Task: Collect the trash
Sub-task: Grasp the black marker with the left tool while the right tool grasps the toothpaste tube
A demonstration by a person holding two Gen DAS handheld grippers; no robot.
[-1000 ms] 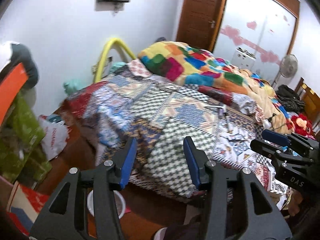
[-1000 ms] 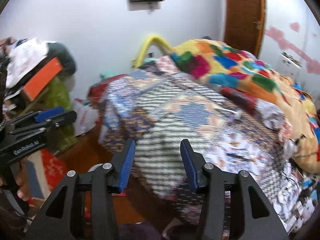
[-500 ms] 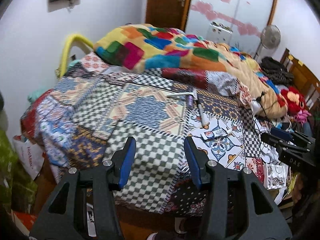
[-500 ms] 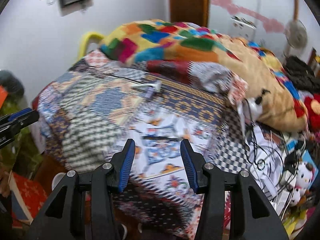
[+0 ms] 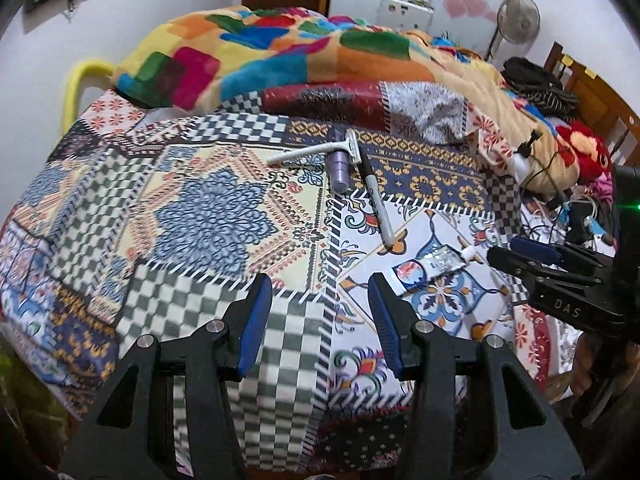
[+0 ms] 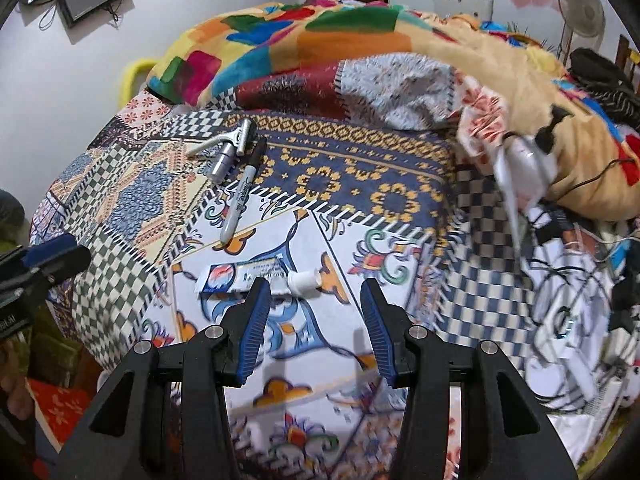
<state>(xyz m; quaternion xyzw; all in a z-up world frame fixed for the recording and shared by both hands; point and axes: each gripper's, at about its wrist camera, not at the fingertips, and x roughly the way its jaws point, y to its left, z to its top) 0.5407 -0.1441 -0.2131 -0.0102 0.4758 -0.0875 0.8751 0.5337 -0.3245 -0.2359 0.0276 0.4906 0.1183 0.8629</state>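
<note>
Right tongs (image 6: 312,320) wide, empty, above toothpaste tube (image 6: 256,276) near bed's (image 6: 360,184) front edge | left tongs (image 5: 320,316) wide, empty | risk: flattened tube slipping from the pads, or bedspread pinched along.

Bedsheet (image 5: 208,216): patchwork print with grey-white checks, blue floral medallion on cream, navy band with yellow diamonds, white tiles with blue/orange scrolls. Blanket (image 5: 280,40): fuzzy blocks of yellow, orange, green, blue, magenta. Razor (image 5: 316,150): white. Small cylinder (image 5: 338,168): purple in left view, silvery in right. Marker (image 6: 242,194): grey body, black cap. Tube (image 6: 256,276): white with blue and red, white cap. Gripper pads (image 6: 254,332): blue on black frames.
</note>
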